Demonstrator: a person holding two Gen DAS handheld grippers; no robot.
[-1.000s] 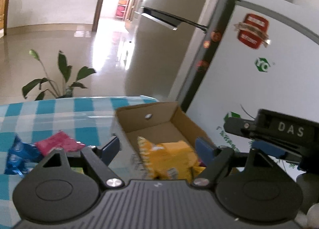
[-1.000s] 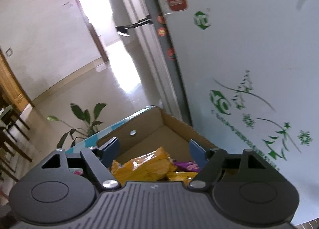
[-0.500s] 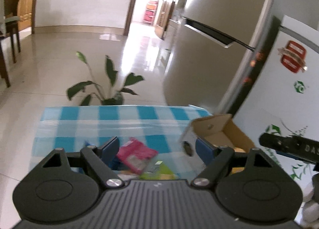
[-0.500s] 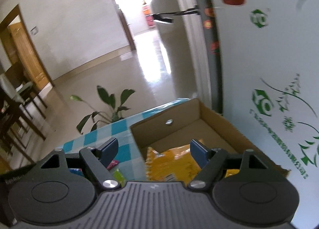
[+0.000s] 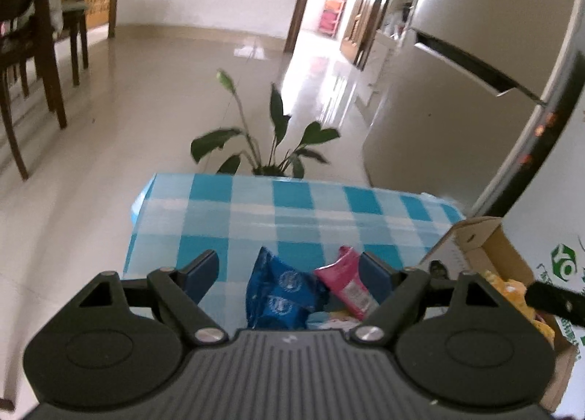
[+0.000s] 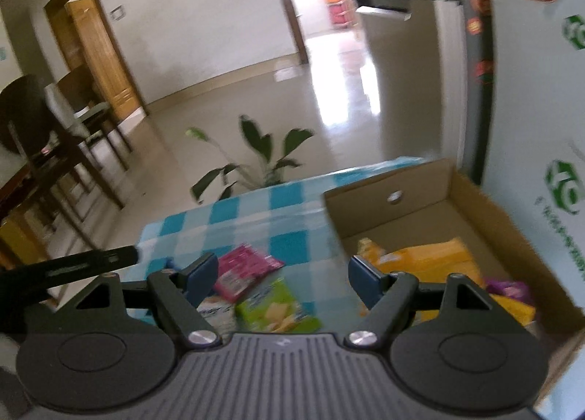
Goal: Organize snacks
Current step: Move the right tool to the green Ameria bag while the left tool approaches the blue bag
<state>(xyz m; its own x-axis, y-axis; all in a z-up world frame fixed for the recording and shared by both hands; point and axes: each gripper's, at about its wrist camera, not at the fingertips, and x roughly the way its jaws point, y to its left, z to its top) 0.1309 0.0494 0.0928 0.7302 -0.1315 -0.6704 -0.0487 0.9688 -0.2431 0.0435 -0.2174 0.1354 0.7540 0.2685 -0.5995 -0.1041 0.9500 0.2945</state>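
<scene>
Looking along the spread, empty left gripper (image 5: 289, 273), the blue packet (image 5: 283, 297) lies at 6 o'clock between its fingers, the pink packet (image 5: 347, 284) toward 3. From the right gripper (image 6: 283, 273), likewise spread and empty, the green packet (image 6: 279, 308) sits at 6, the cardboard box (image 6: 438, 189) at 2; the left seems nearer the blue.

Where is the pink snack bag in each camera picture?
Left wrist view: the pink snack bag lies on the checked cloth, low and right of centre, beside the blue bag.
Right wrist view: the pink snack bag lies low and left of centre, just above the green packet.
Shared landmark: the cardboard box is to its right in both.
</scene>
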